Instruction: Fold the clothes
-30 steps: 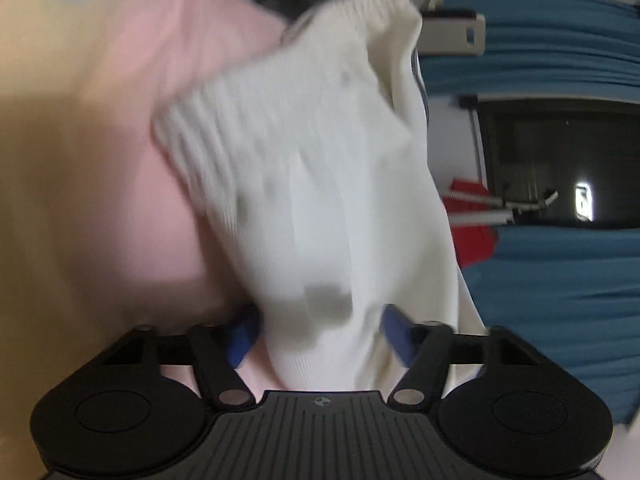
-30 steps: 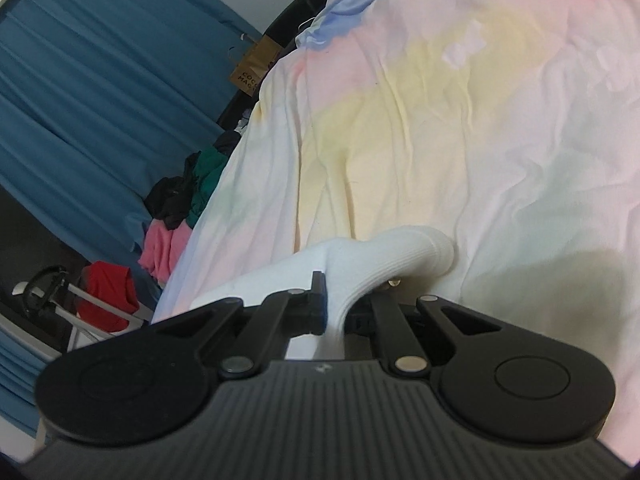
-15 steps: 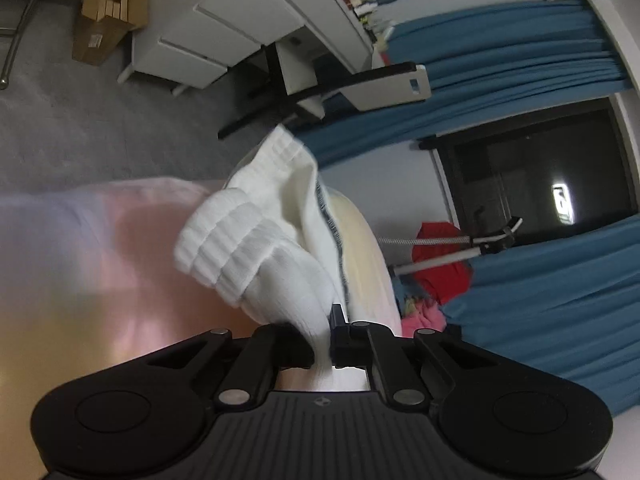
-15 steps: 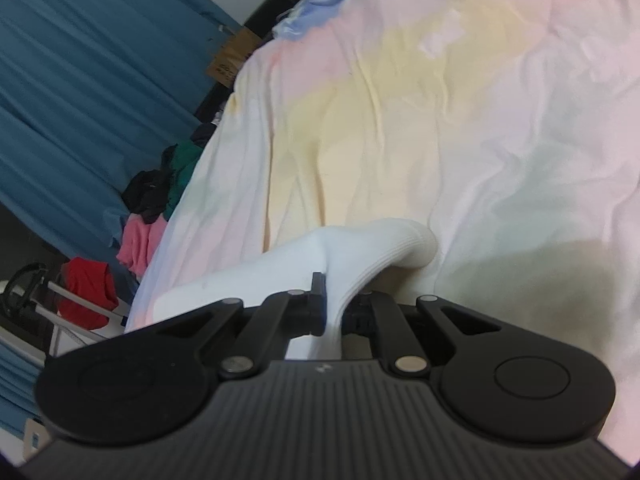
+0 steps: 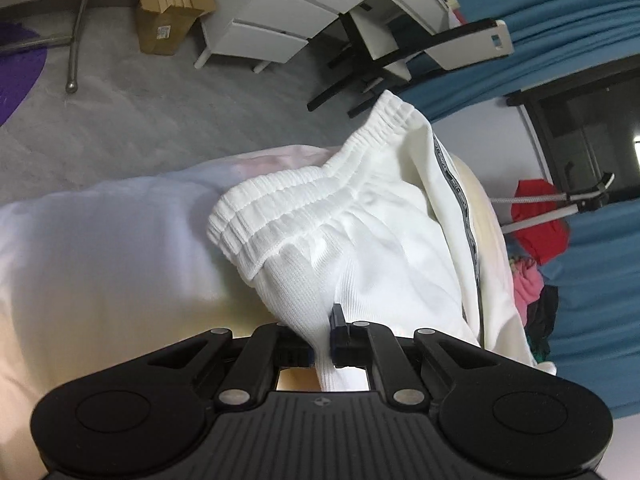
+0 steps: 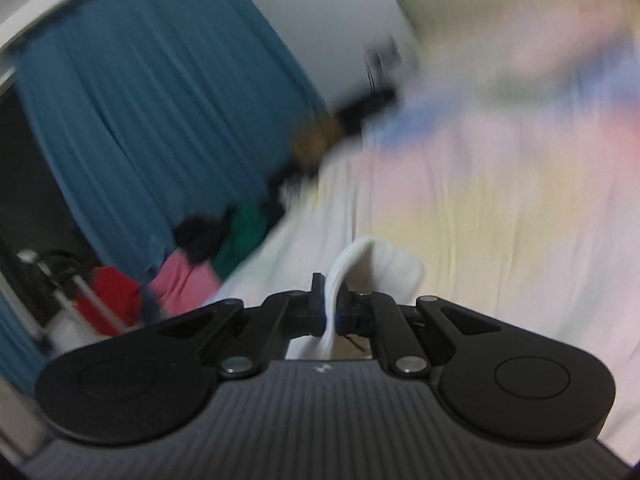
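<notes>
White trousers [image 5: 360, 232] with a ribbed elastic waistband and a dark side stripe hang bunched over the pastel bed sheet [image 5: 104, 240]. My left gripper [image 5: 322, 340] is shut on a fold of the white fabric just below the waistband. In the blurred right wrist view, my right gripper [image 6: 332, 312] is shut on another ribbed white edge of the trousers [image 6: 384, 268], lifted above the rainbow-tinted sheet [image 6: 500, 208]. The length of cloth between the two grips is hidden.
Beyond the bed lie grey carpet, a cardboard box [image 5: 172, 8], white drawers [image 5: 280, 20] and a black chair [image 5: 400, 56]. Blue curtains [image 6: 160, 100], a heap of red, pink and green clothes [image 6: 188, 276] and a drying rack [image 5: 560, 204] stand beside the bed.
My left gripper closed on the white fabric and lifted, bringing floor and furniture into view. The right gripper, still clamped on its white edge, rose and rolled, blurring its view.
</notes>
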`<state>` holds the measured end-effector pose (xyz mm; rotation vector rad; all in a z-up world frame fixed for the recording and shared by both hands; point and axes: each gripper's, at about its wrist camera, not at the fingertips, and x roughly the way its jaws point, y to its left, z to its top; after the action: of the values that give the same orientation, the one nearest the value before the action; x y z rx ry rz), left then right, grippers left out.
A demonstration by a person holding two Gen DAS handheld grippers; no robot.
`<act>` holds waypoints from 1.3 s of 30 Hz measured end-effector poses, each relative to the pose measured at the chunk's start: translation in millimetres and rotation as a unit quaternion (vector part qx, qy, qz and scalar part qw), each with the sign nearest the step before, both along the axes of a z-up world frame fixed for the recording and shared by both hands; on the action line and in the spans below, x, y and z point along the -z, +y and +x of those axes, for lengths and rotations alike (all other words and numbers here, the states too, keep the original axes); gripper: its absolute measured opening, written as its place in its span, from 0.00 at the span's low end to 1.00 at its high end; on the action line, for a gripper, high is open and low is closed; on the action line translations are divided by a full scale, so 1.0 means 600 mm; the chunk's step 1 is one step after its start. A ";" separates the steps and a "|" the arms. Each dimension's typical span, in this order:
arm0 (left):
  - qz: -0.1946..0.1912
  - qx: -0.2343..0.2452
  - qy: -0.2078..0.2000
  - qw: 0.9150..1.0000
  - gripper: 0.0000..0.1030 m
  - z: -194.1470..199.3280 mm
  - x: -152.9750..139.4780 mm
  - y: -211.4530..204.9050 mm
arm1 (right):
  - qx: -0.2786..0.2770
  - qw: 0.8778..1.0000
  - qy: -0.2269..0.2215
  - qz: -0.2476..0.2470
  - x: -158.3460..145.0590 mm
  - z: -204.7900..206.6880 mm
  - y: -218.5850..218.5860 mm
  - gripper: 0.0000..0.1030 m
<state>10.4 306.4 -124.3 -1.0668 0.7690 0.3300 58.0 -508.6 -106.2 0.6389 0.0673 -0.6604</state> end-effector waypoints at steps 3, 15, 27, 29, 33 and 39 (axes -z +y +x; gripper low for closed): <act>0.013 0.008 0.004 1.000 0.07 -0.010 0.005 0.004 | 0.057 0.997 0.037 0.040 0.005 -0.010 -0.002 0.06; 0.155 0.077 0.009 0.985 0.37 -0.006 -0.052 -0.035 | 0.060 0.963 0.228 0.129 0.088 0.009 -0.038 0.26; 0.409 0.128 -0.067 0.901 0.87 -0.052 -0.170 -0.228 | -0.017 0.990 0.114 -0.086 -0.084 -0.011 0.114 0.77; 0.418 0.149 -0.086 0.892 0.88 -0.049 -0.181 -0.260 | -0.071 0.988 0.095 -0.103 -0.100 -0.011 0.152 0.77; 0.433 0.189 -0.129 0.872 0.88 -0.027 -0.199 -0.333 | -0.183 0.975 0.061 -0.109 -0.115 -0.012 0.223 0.77; 0.427 0.245 -0.177 0.852 0.88 0.032 -0.209 -0.447 | -0.287 0.948 0.043 -0.133 -0.116 -0.014 0.292 0.77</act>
<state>29.6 38.0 1.3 -0.0565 0.4458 0.0089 49.6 -333.3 -36.7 0.3015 0.2325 -0.1253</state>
